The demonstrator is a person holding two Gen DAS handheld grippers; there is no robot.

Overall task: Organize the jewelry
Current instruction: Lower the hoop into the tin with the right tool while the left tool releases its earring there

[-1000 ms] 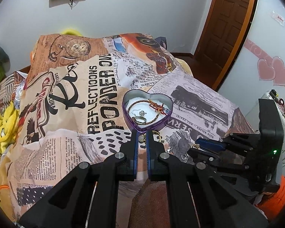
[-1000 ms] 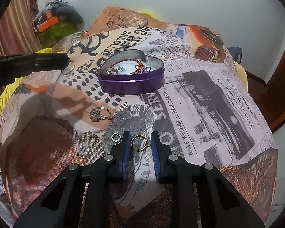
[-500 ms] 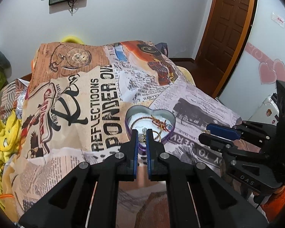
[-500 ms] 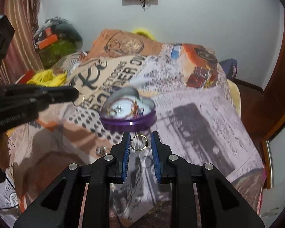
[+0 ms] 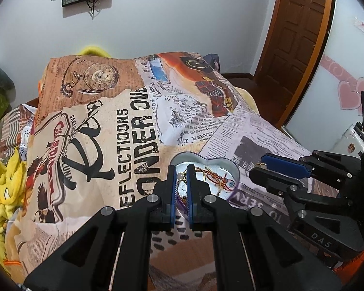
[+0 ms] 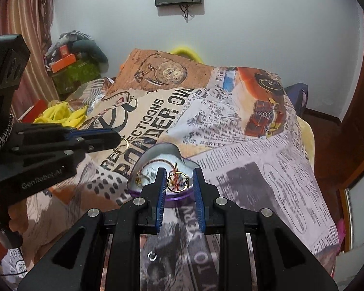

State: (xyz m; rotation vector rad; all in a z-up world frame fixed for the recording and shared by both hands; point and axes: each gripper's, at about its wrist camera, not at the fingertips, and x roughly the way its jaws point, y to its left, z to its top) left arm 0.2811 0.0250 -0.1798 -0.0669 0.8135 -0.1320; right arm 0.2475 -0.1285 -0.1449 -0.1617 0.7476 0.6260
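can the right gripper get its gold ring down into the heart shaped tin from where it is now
Probably yes. The right gripper has its gold ring over the open heart tin, no lid on it. The left gripper is off to the side.

Room's pretty bright w/ soft, even light, no hard shadows; the white wall [image 5: 182, 24] goes a bit blown out in both views. Heavy fisheye warp, black vignette in the corners, door frame [image 5: 301, 72] bends badly. Bedsheet [image 6: 267, 165] print looks smeary toward the right edge in the right wrist view. Center's reasonably sharp, slight glare on the tin [image 5: 227, 167] rim.
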